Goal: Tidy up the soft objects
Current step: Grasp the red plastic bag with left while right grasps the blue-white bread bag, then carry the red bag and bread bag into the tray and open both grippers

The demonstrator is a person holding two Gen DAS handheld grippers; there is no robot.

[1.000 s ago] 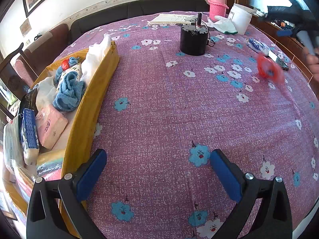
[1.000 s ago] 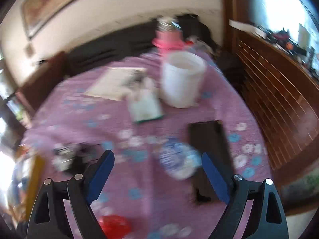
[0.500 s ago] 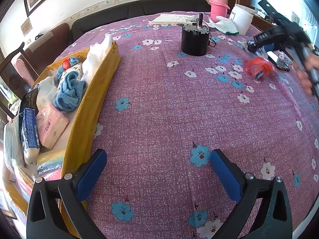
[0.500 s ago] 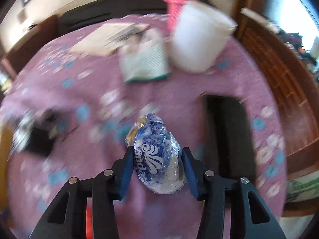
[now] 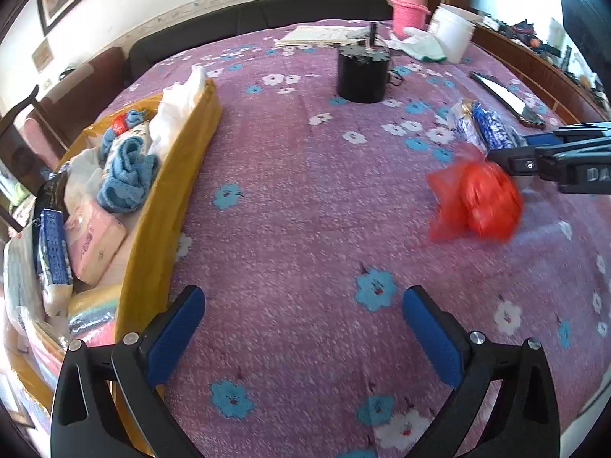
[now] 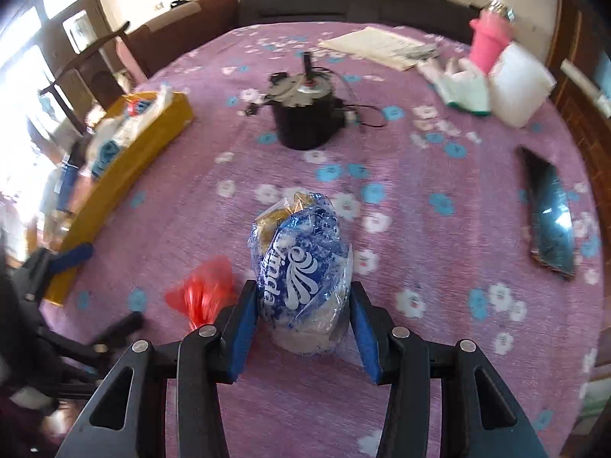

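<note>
My right gripper (image 6: 301,328) clenched on tissue pack (image 6: 301,263); left gripper (image 5: 303,328) released, empty. Yellow box (image 5: 172,198) frame-left partly filled w/ soft stuff; red bag (image 5: 479,202) still out.

Hovering with jaws spread wide over the purple flowered bench (image 5: 290,206), beside the yellow box of soft packs (image 5: 168,206); lying right, a crumpled red plastic bag (image 5: 481,202).

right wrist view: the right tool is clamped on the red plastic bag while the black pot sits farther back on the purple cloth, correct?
Not quite. The right wrist view shows the right tool clamped on the blue tissue pack; the red plastic bag lies loose beside it. The black pot does sit farther back on the purple cloth.
</note>
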